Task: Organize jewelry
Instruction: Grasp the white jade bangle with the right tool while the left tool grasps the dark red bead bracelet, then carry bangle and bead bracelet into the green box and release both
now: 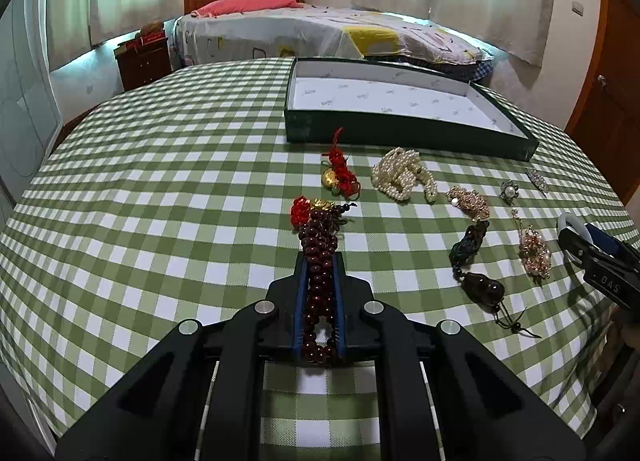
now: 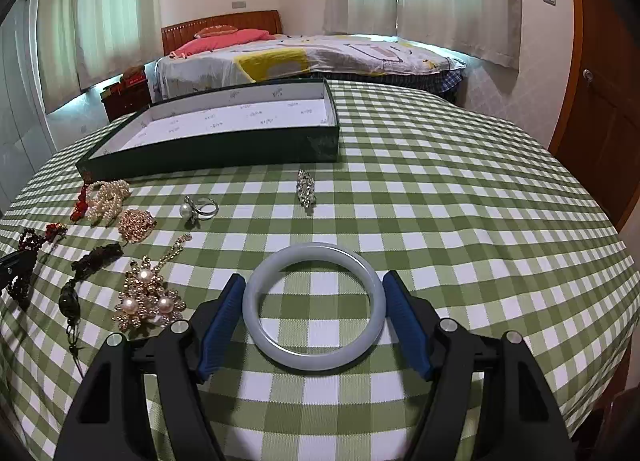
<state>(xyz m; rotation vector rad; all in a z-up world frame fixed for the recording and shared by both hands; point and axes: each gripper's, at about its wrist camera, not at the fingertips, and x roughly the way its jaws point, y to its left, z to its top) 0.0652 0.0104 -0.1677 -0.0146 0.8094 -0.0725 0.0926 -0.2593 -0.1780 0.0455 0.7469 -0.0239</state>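
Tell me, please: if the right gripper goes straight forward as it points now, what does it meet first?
The right gripper already has the bangle between its open fingers, so it meets that first. Beyond it probably the brooch, then the box; depth is unclear.

1. Dark red wooden bead bracelet (image 1: pixel 319 261), red tassel end resting on the cloth, lies lengthwise, pinched between blue pads.
2. Pale grey-white jade bangle (image 2: pixel 314 306) lies flat near the tablecloth's front edge.
3. Shallow dark green box (image 1: pixel 404 131) with white printed lining sits toward the far edge.
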